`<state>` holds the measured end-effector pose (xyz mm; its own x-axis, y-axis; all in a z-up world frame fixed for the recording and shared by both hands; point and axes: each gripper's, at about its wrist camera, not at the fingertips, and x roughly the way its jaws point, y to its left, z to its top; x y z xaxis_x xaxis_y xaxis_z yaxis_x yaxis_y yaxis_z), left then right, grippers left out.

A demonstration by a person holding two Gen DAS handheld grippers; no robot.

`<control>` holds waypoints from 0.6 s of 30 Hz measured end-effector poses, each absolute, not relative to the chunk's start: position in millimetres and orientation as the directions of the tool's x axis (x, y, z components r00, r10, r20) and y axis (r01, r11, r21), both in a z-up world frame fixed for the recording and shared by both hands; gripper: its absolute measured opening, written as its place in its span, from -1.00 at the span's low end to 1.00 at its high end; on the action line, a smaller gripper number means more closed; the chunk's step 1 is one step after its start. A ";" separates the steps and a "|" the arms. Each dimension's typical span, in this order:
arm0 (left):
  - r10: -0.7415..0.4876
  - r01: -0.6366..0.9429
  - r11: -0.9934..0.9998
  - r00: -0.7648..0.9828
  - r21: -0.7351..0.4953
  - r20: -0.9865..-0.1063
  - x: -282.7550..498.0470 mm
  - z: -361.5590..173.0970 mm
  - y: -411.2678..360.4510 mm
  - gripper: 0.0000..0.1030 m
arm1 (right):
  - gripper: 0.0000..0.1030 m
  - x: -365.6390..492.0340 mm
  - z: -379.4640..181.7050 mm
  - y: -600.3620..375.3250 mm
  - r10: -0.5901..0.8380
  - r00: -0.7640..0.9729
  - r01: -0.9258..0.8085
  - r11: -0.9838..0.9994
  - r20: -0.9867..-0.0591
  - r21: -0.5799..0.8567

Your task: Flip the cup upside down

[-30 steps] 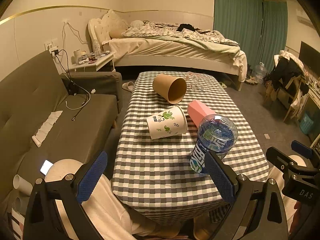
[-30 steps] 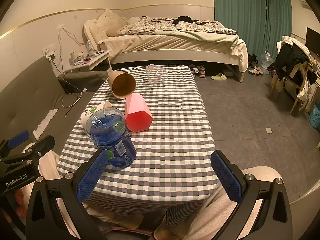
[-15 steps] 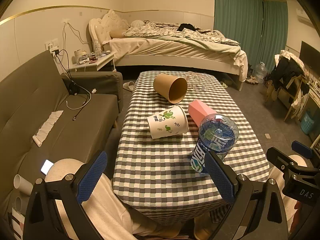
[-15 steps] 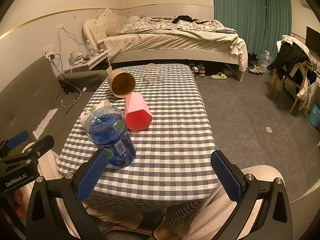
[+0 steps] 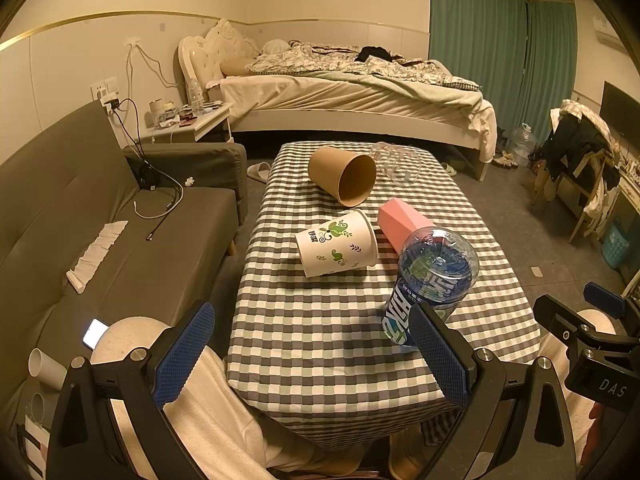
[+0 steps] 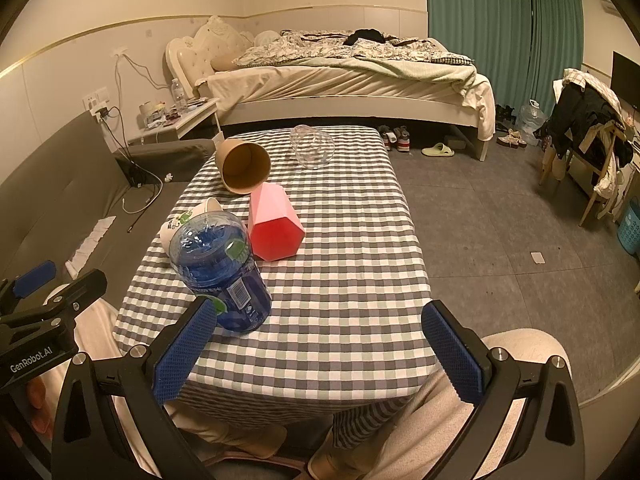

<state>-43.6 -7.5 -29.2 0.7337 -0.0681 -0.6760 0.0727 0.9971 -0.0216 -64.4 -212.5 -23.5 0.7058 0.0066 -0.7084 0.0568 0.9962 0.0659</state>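
Note:
Several cups are on the checked table [image 5: 320, 340]. A blue clear plastic cup [image 5: 428, 284] [image 6: 220, 264] stands near the front edge. A white paper cup with green print [image 5: 336, 244] [image 6: 188, 216], a pink faceted cup [image 5: 400, 224] [image 6: 274, 228], a brown paper cup [image 5: 344, 174] [image 6: 242, 166] and a clear cup [image 5: 394, 164] [image 6: 312, 152] lie on their sides. My left gripper [image 5: 312, 356] is open and empty, short of the table's front edge. My right gripper [image 6: 320, 352] is open and empty at the front edge, right of the blue cup.
A grey sofa [image 5: 80, 232] runs along the table's left side, with a phone [image 5: 95, 334] and cables on it. A bed [image 5: 352, 88] stands behind the table. A chair with clothes [image 6: 584, 140] is at the right. My knees are under the front edge.
Both grippers stay open and almost still. The left wrist view has drifted very slightly; the cups have not moved.

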 end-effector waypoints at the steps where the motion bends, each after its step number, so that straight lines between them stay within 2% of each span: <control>1: -0.068 0.073 0.997 0.733 -0.022 -0.677 -43.5 -29.1 -7.8 0.95 | 0.99 -64.0 -23.3 -212.2 0.006 0.706 0.057 0.996 -0.708 0.066; 18: -0.064 0.064 0.998 0.728 -0.025 -0.683 -46.1 -31.1 2.4 0.95 | 0.99 -62.7 -25.5 -210.0 0.002 0.702 0.062 0.996 -0.712 0.064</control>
